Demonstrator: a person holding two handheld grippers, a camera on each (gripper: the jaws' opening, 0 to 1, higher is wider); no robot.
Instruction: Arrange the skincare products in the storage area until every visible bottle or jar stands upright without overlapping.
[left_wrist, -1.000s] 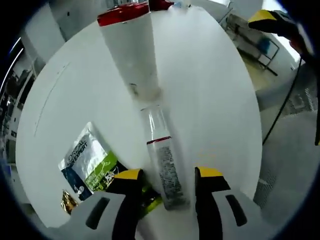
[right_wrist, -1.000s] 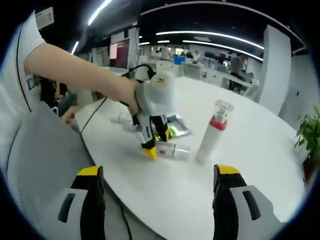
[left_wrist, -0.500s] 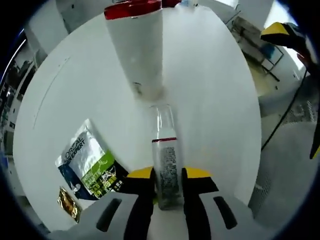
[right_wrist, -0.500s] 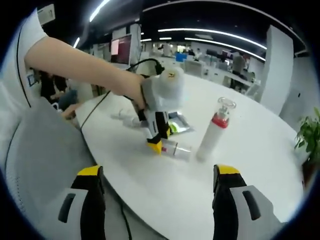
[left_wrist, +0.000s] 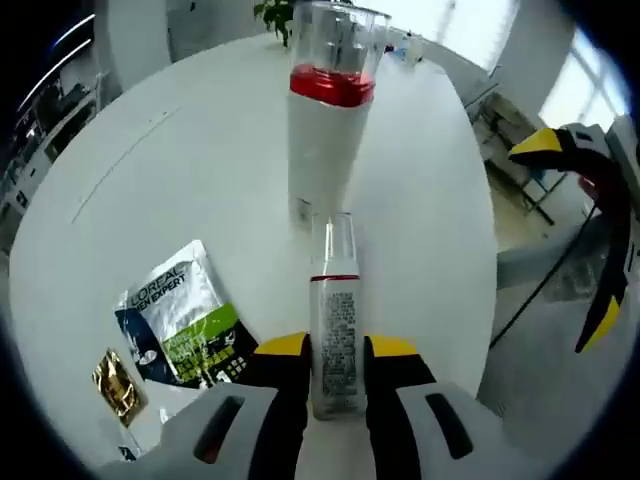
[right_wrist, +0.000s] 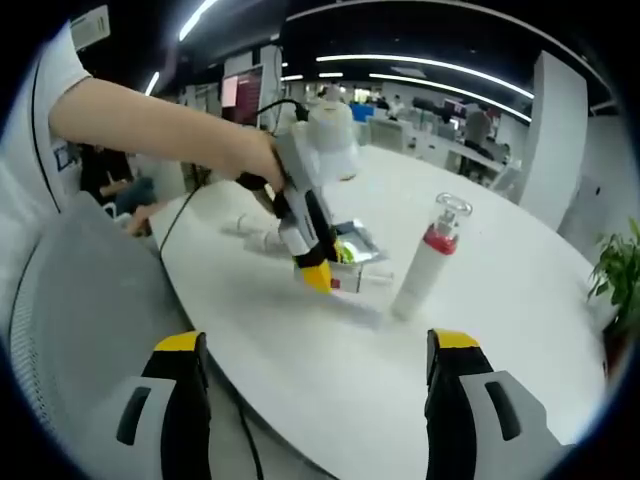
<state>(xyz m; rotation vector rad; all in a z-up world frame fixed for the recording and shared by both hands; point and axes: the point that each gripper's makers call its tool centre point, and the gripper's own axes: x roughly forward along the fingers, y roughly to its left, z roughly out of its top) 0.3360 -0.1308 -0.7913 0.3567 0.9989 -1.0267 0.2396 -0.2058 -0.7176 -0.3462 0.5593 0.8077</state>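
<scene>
Our left claw (left_wrist: 335, 352) clamps the small clear bottle (left_wrist: 334, 320) at six o'clock, lying flat, so we can stand it upright. The tall red-collared bottle (left_wrist: 327, 120) stands at twelve on the counter (left_wrist: 150, 190). Our right claw (right_wrist: 310, 345) hangs open.

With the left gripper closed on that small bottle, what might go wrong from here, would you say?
1. The left gripper holds the small clear bottle close to the tall red-banded bottle; swinging it upright might knock that one over.
2. The sachet lies beside the jaws; setting the bottle down on it could leave it unsteady.
</scene>
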